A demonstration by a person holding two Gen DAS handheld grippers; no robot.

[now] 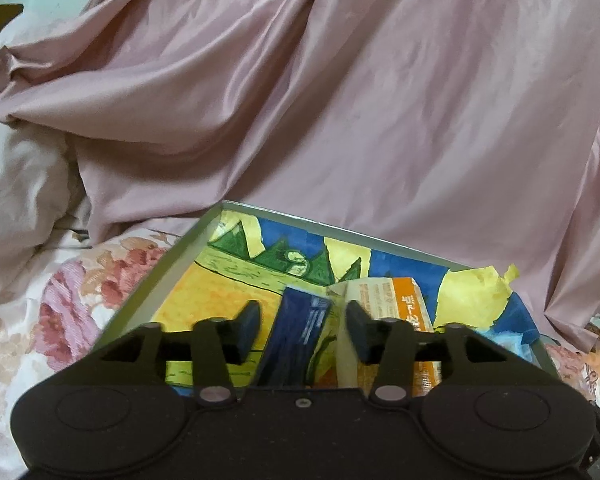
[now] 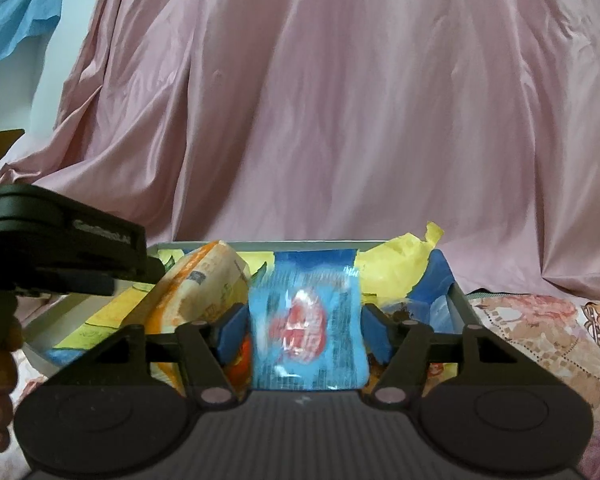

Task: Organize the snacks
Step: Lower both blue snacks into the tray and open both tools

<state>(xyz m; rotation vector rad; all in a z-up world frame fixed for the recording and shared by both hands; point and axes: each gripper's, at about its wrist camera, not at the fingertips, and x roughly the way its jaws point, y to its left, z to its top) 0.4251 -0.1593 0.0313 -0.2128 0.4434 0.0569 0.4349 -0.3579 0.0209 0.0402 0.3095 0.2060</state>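
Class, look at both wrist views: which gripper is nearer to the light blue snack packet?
Right. The right gripper has the light blue snack packet between its fingers; the left gripper hovers open over a dark blue box instead.

A large pink satin sheet [image 1: 340, 100] is draped in folds across most of the background. Below it, a floral-printed bedcover [image 1: 60, 300] with pink and rust blooms is spread out, and it is also seen at the lower right of the right wrist view. A paler crumpled cloth [image 1: 16, 184] is bunched at the left. A piece of blue fabric [image 2: 16, 8] is hung at the upper left corner, beside a pale wall [image 2: 40, 88].
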